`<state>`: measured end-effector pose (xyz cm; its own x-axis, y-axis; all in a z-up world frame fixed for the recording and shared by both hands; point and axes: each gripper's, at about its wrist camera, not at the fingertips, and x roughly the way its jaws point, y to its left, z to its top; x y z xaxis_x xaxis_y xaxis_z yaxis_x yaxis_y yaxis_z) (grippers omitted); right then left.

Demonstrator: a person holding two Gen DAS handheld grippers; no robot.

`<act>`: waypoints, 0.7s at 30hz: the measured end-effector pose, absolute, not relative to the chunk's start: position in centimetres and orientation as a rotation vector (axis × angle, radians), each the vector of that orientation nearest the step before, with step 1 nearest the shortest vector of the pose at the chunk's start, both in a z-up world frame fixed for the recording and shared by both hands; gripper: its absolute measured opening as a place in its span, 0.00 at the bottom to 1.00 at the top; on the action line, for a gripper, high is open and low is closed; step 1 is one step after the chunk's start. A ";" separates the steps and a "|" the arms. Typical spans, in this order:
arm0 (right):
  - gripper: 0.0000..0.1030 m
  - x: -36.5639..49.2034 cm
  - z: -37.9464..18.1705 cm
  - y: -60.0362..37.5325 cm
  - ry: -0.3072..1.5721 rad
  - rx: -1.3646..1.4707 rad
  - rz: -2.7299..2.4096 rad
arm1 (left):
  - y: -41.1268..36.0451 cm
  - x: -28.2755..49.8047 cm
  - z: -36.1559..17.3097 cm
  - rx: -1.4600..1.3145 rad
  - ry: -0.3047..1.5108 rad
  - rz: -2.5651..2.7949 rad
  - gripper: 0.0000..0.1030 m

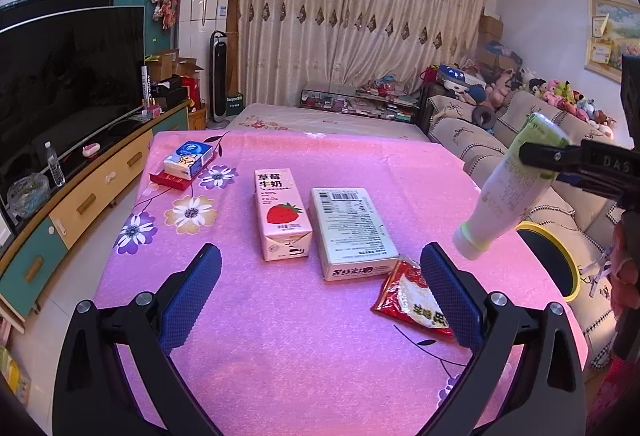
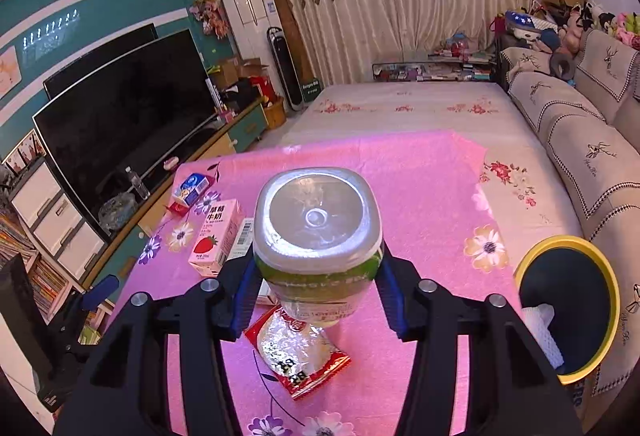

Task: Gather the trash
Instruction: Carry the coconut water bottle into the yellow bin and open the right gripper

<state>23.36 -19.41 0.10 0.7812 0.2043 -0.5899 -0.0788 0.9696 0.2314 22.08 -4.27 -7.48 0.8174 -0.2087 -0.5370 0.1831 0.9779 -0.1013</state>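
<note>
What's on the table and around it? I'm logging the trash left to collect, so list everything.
plastic bottle: one, clear with green label, held off the table, tilted.
strawberry milk carton: one, pink, lying mid-table.
white box: one, lying right of the carton.
snack wrapper: one, red and clear, near edge.
tissue pack: one, blue and white, far left corner.
bin: one, yellow-rimmed, beside the table.
left gripper: fingers open, nothing between.
right gripper: fingers clamping the bottle.

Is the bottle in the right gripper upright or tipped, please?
Tipped: the bottle hangs cap-down in the right gripper, base raised.
</note>
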 end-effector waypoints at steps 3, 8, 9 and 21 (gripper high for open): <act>0.48 22.1 0.8 -22.1 0.631 0.204 0.123 | -5.2 22.1 -7.2 -0.029 0.576 -0.214 0.95; 0.48 21.0 0.6 -28.1 0.615 0.220 -0.009 | -7.3 22.7 -7.1 -0.005 0.588 -0.221 0.95; 0.48 20.8 0.2 -30.0 0.619 0.230 -0.055 | -7.6 22.8 -7.1 -0.002 0.590 -0.222 0.95; 0.48 22.7 -11.2 -43.2 0.835 0.327 -0.351 | -12.9 24.7 -8.5 0.052 0.644 -0.244 0.95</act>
<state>22.71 -43.23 -11.18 0.6204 -0.1727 -0.7650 0.4256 0.8935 0.1434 24.67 -12.91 -8.53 0.7719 -0.2090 -0.6004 0.2411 0.9701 -0.0276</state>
